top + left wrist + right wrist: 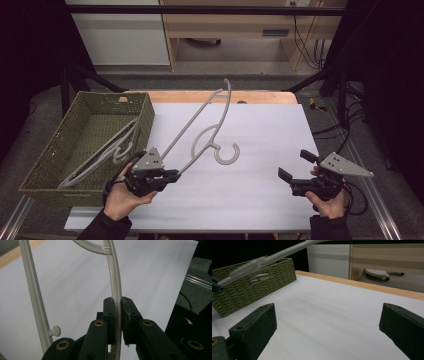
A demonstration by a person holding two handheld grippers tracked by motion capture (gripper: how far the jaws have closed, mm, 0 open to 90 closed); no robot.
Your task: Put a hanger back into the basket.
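Observation:
A grey plastic clothes hanger [206,131] is lifted off the white table [260,130], tilted with its far end high and its hook low near the table's middle. My left gripper [172,174] is shut on one arm of the hanger [116,290], whose bar runs up between the two black pads [110,315]. A green woven basket [90,135] at the left holds another grey hanger [105,152]. My right gripper [296,165] stands open at the right, over bare table, nothing between its jaws; the basket [249,287] and the hanger [272,257] lie beyond it.
A wooden strip [220,96] edges the table's far side. Behind it stand a white cabinet [120,35] and a wooden desk [240,25]. Cables [350,130] run along the floor at the right. A metal rail [372,200] borders the table's right side.

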